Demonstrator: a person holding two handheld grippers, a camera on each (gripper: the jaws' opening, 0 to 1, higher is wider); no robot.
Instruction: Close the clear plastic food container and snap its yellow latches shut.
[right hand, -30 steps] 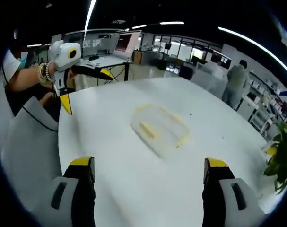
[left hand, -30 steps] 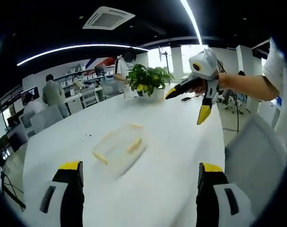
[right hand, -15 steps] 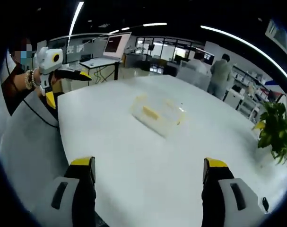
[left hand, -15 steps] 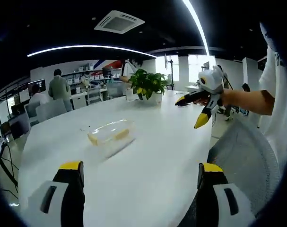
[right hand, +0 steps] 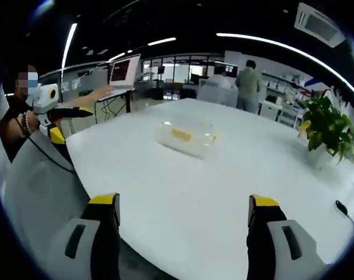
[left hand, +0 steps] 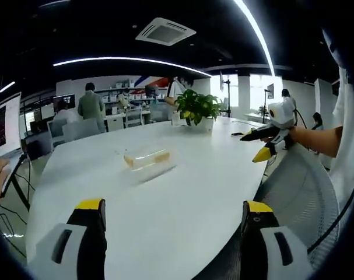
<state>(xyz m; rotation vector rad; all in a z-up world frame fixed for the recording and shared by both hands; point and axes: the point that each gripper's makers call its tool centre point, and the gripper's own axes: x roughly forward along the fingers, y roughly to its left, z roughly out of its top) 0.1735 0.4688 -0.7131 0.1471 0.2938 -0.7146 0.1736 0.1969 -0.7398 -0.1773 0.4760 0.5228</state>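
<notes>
Now both tongs spread, gripping nothing; clear rectangular container [left hand: 149,163] [right hand: 187,137], yellow latches, on glossy white table [left hand: 182,198].

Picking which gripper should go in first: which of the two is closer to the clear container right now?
Too close to call: left gripper and right gripper are both open, back off the white table edge, flanking the clear container.
</notes>
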